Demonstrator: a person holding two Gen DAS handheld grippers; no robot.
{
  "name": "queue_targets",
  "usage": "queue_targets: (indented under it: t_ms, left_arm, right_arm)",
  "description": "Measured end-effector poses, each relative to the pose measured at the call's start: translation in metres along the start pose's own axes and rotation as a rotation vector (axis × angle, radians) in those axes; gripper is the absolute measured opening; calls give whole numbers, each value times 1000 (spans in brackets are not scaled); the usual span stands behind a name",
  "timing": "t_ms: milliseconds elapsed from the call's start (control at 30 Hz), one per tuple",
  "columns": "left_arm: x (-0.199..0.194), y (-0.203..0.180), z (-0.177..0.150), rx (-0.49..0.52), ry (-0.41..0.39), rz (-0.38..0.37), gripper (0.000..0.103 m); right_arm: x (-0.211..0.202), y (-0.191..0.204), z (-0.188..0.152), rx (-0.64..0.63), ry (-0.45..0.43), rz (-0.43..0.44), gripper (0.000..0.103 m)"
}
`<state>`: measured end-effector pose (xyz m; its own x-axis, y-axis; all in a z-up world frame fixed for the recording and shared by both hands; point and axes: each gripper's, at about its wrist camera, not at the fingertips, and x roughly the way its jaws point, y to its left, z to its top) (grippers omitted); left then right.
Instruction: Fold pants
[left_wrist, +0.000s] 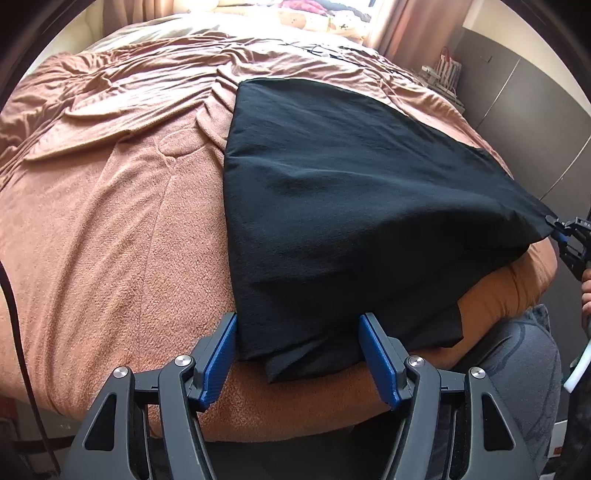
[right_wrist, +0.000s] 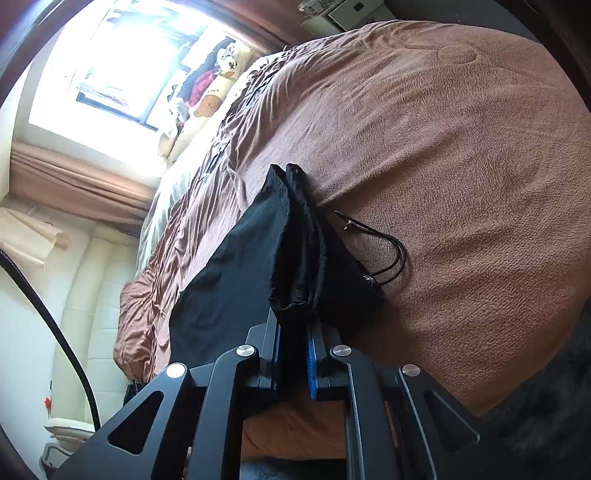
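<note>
Up close, the left claw (left_wrist: 297, 354) stands spread, its blue pads either side of the near corner of the black pants (left_wrist: 332, 206) without pressing it. Farther right, the right claw (right_wrist: 293, 363) pinches another bunched corner. Between them the pants drape over the brown blanket (left_wrist: 110, 229) on the bed.

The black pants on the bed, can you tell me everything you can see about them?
The black pants are thin, soft, matte cloth, folded over into a rough triangle. They lie on the brown fleece blanket near the bed's edge, with one end hanging slightly over it. A black drawstring loops out onto the blanket. The right gripper is shut on a bunched corner, lifting it. The left gripper is open, its pads either side of the near edge, not pressing it.
</note>
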<state>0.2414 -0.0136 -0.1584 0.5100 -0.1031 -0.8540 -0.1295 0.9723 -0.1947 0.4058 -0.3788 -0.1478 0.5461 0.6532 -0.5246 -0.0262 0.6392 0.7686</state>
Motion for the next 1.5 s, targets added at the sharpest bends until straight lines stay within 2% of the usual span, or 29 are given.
queue_targets:
  t_ms: [133, 300, 600, 767, 1067, 1367, 1500]
  left_arm:
    - [3, -7, -5, 40, 7, 21, 73]
    - [6, -9, -13, 113, 22, 70, 73]
    - [3, 0, -13, 131, 24, 175, 75]
    - [-6, 27, -14, 87, 10, 224, 75]
    - [-21, 54, -12, -13, -12, 154, 75]
    - [-23, 53, -14, 3, -6, 161, 75]
    - [-26, 50, -15, 32, 11, 156, 75]
  right_arm:
    - [0, -4, 2, 16, 3, 7, 8]
    - [-5, -3, 5, 22, -12, 33, 8]
    - [-9, 8, 12, 0, -33, 54, 8]
    - [-10, 11, 18, -7, -41, 56, 8]
    - [-5, 8, 20, -18, -35, 34, 8]
    - [16, -24, 7, 0, 5, -60, 8]
    - [26, -36, 4, 15, 28, -74, 10]
